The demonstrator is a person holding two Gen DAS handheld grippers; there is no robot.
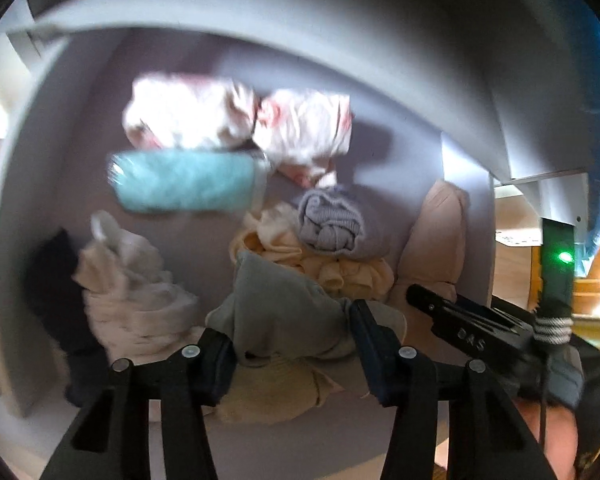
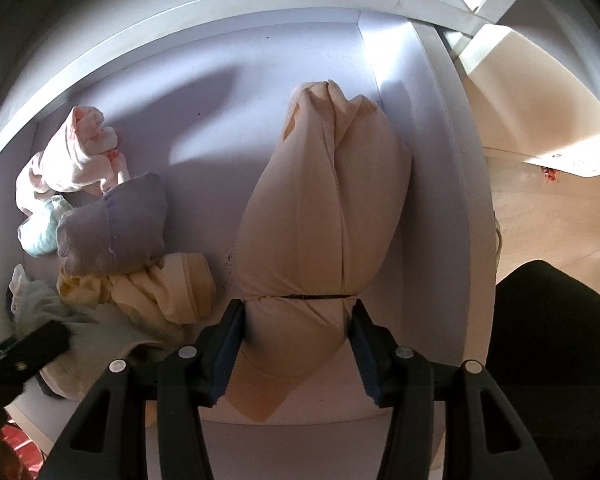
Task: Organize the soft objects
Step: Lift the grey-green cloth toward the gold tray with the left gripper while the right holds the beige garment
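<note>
Right gripper (image 2: 296,332): fingers pressed on tied peach bundle (image 2: 320,208), lying against drawer (image 2: 440,200) right wall | left gripper (image 1: 292,344): fingers part open around grey-green cloth (image 1: 276,300), grip unclear | other cloths piled left.

A peach bundle (image 2: 320,216) tied with a dark band stands along the drawer's right wall. Left of it lie crumpled clothes – a grey-green cloth (image 1: 276,300) in front, a lilac roll (image 1: 332,224) on yellow fabric (image 2: 168,288), a turquoise towel (image 1: 188,180), pink-and-white pieces (image 1: 236,116) behind.
</note>
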